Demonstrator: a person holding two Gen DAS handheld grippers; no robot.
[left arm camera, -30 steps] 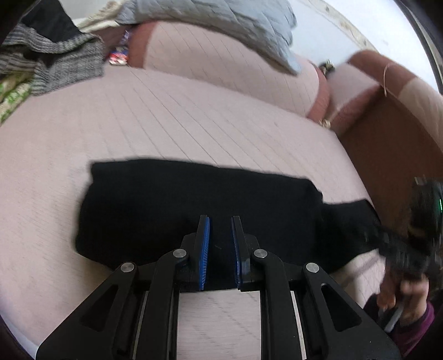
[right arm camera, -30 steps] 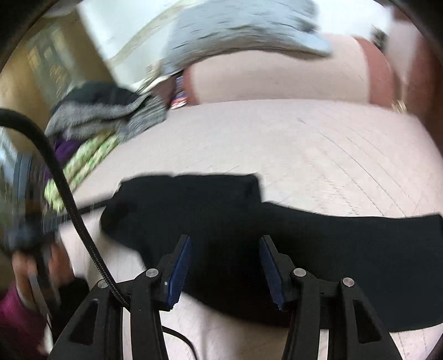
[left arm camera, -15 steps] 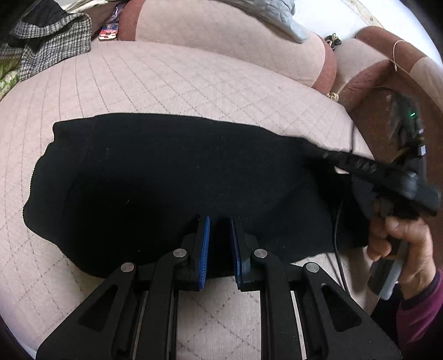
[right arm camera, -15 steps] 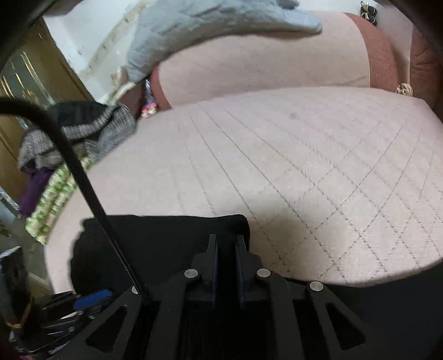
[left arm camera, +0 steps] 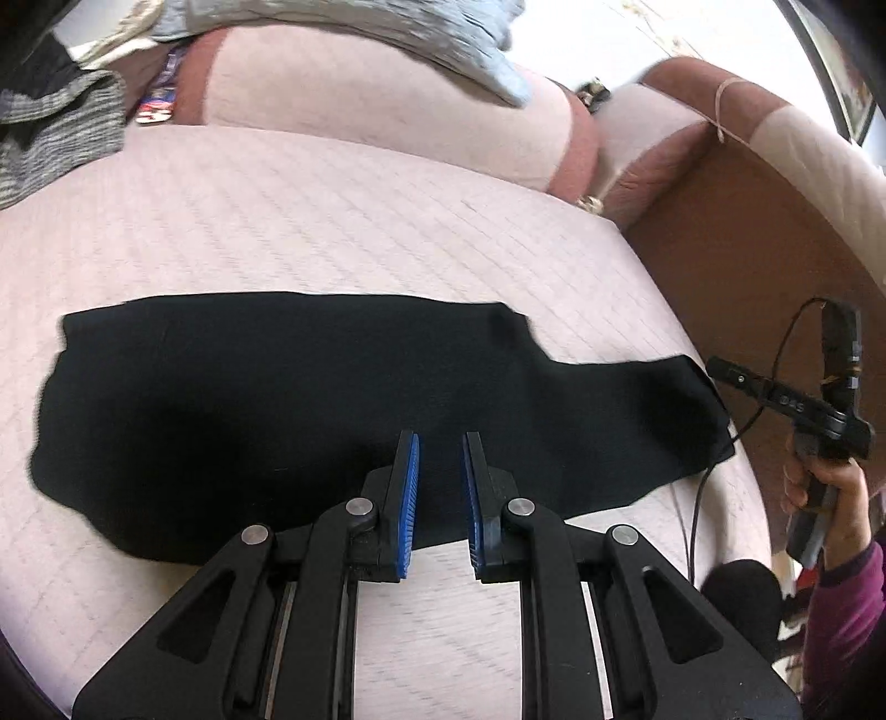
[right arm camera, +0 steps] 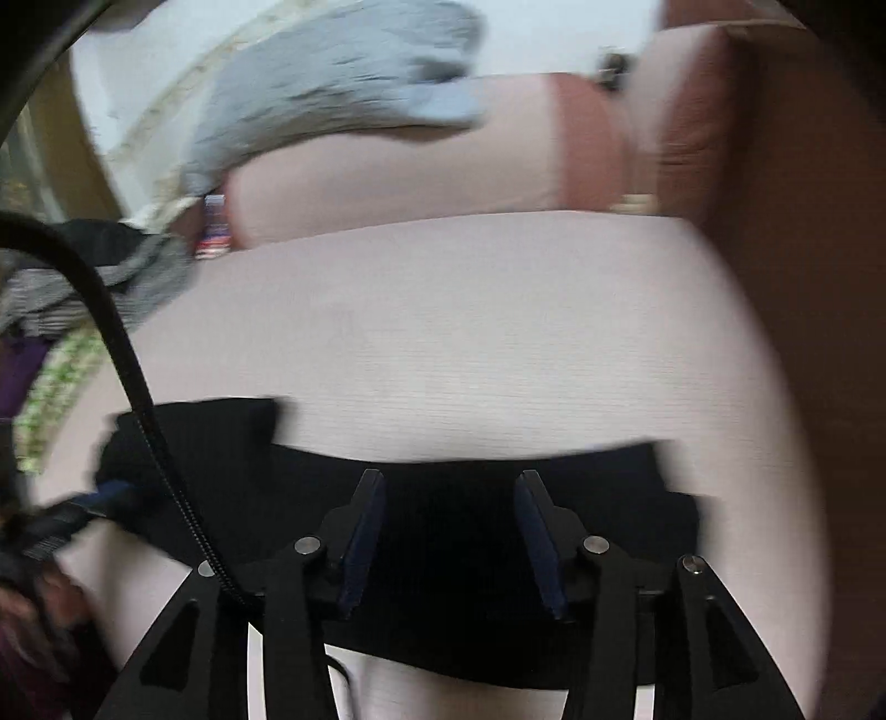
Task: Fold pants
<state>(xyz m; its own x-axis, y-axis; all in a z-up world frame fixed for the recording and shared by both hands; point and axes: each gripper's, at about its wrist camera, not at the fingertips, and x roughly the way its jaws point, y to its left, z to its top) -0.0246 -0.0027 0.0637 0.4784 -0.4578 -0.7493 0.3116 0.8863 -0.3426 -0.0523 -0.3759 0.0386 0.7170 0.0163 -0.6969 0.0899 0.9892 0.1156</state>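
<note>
1. The black pants (left arm camera: pixel 310 404) lie flat on the pink quilted sofa seat (left arm camera: pixel 310 221), folded into a wide band running left to right, with a narrower single layer reaching toward the right end of the seat.
2. The left gripper (left arm camera: pixel 441 443) hangs just over the near edge of the pants, its blue-padded fingers (left arm camera: pixel 411 471) parted by a narrow gap with nothing between them.
3. In the right wrist view, the right gripper (right arm camera: pixel 449 487) is spread wide above the pants (right arm camera: pixel 454 531); it holds no cloth. This view is blurred.
4. From the left wrist view, the right gripper (left arm camera: pixel 775 393) appears at the seat's right end, just beside the narrow end of the pants and held in the person's right hand (left arm camera: pixel 819 487), which wears a purple sleeve (left arm camera: pixel 847 603). A thin black cable (left arm camera: pixel 703 498) trails from it.
5. A grey quilted blanket (left arm camera: pixel 387 27) drapes over the pink backrest cushion (left arm camera: pixel 387 105) at the far side.
6. A grey knitted garment (left arm camera: pixel 55 138) lies heaped at the left end of the seat, well apart from the pants.
7. A brown armrest (left arm camera: pixel 747 232) rises at the right side of the sofa.
8. In the right wrist view, a thick black cable (right arm camera: pixel 127 387) curves across the left side, and a green-patterned cloth (right arm camera: pixel 55 387) shows beneath the grey heap.
</note>
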